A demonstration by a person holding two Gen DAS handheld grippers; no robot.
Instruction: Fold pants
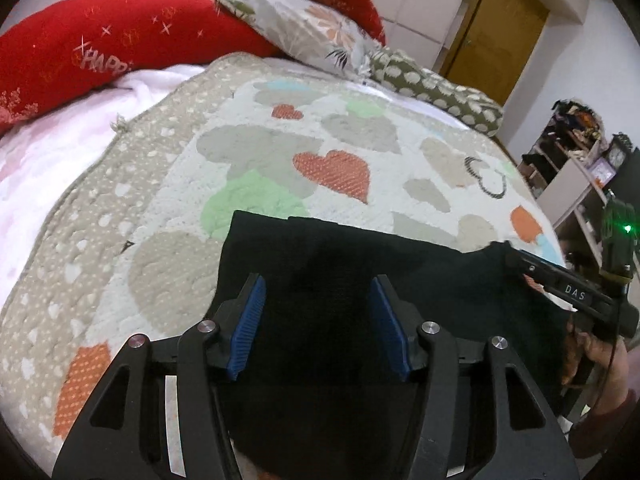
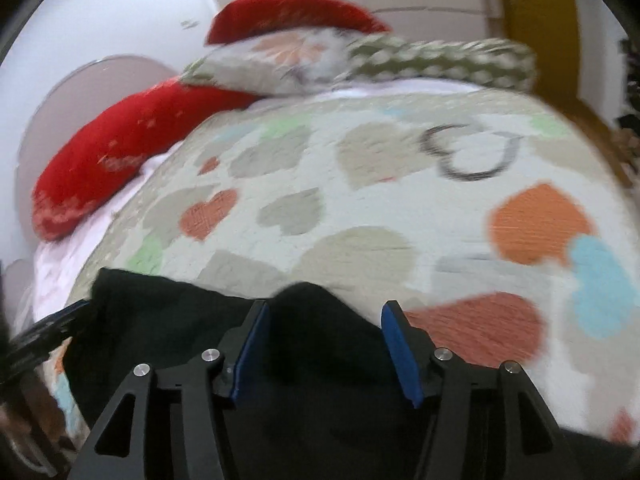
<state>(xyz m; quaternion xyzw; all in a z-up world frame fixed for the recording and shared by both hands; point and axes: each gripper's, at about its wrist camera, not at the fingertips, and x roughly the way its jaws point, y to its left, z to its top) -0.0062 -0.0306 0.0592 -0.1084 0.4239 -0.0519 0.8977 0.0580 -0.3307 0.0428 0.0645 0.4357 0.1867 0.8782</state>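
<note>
Black pants (image 1: 352, 280) lie spread on a heart-patterned quilt (image 1: 280, 168). My left gripper (image 1: 318, 292) is open, its blue pads apart just above the black cloth near its far left edge. In the right wrist view, which is blurred, my right gripper (image 2: 326, 320) is open over the far right part of the pants (image 2: 304, 320), where the cloth humps up between the fingers. The right gripper also shows in the left wrist view (image 1: 560, 284) at the cloth's right edge.
Red pillows (image 1: 100, 48), a floral pillow (image 1: 312, 28) and a green patterned cushion (image 1: 436, 88) lie at the head of the bed. A shelf with clutter (image 1: 580, 152) and a brown door (image 1: 500, 32) stand beyond the bed's right side.
</note>
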